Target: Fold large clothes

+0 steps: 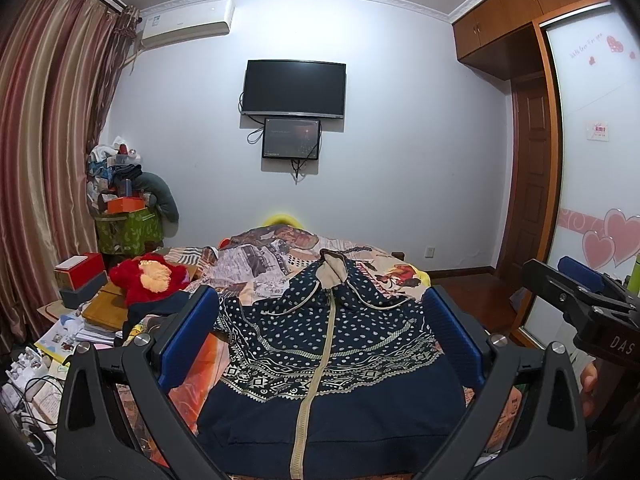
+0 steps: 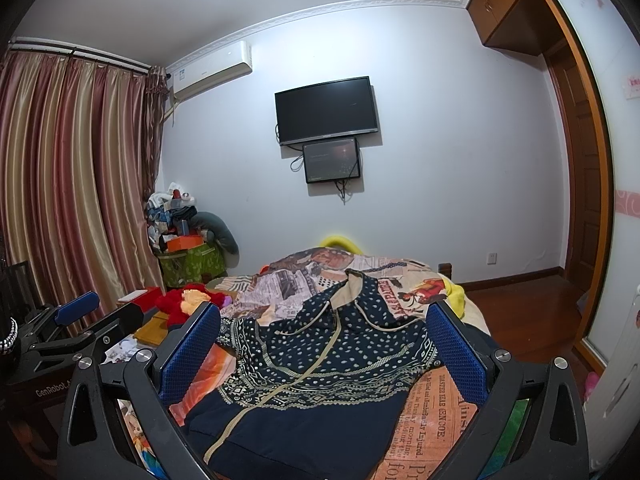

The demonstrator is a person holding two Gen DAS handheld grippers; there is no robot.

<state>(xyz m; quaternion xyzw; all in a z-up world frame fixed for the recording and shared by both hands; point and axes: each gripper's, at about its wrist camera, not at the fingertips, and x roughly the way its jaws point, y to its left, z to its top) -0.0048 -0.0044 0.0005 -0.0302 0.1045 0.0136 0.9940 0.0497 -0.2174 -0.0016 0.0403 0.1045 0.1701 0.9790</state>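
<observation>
A dark navy zip hoodie [image 1: 332, 360] with white dots, patterned bands and a beige zipper lies front up on the bed, hood at the far end; it also shows in the right wrist view [image 2: 320, 376]. My left gripper [image 1: 320, 340] is open and empty, its blue pads wide apart above the hoodie's lower half. My right gripper [image 2: 324, 352] is open and empty above the hoodie's right side. The right gripper also shows at the right edge of the left wrist view [image 1: 580, 296], and the left gripper shows at the left edge of the right wrist view [image 2: 76, 320].
The bed has a newspaper-print cover [image 2: 432, 412]. A red plush toy [image 1: 148, 276], boxes, books and cables crowd the left side [image 1: 76, 304]. A green bin with piled clutter [image 1: 128, 224] stands by the curtain. A TV [image 1: 294, 88] hangs on the far wall. Wardrobe and wooden floor [image 1: 480, 300] lie right.
</observation>
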